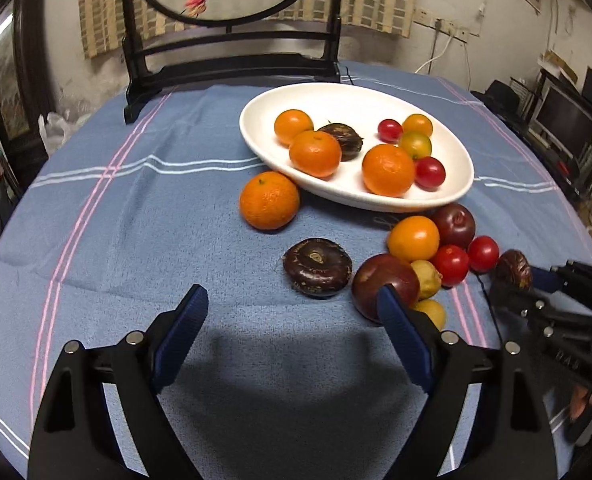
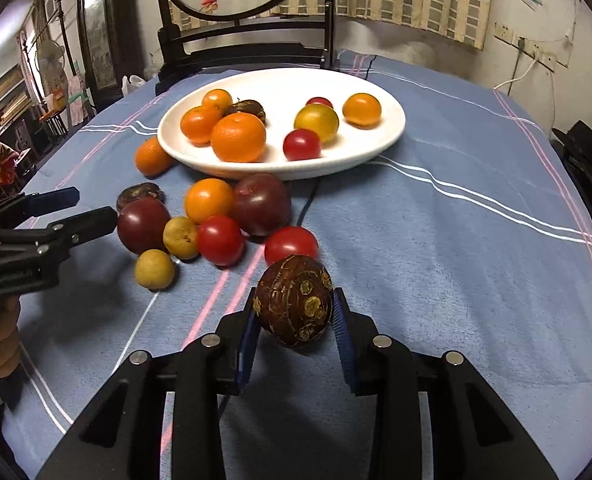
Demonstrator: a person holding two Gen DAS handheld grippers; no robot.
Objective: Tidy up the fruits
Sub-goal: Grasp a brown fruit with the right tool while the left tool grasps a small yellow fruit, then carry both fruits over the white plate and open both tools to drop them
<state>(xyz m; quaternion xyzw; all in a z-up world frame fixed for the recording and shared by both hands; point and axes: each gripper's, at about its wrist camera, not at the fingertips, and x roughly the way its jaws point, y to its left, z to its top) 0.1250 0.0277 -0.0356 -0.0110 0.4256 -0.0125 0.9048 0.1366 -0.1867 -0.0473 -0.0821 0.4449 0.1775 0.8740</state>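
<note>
Eight fruits counted in white dish (image 2: 376, 148); nine loose nearby. Right gripper (image 2: 294, 312) clamped on brown chestnut-like fruit (image 2: 294, 300); left gripper (image 1: 292, 312) spread, empty. Far tangerine (image 2: 152, 156) half hidden.

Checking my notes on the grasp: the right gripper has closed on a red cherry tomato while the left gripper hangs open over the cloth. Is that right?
Not quite. The right gripper is closed on a dark brown water chestnut, not a red cherry tomato; the right wrist view shows it pinched between the blue pads. The left gripper does hang open over the blue tablecloth.
</note>
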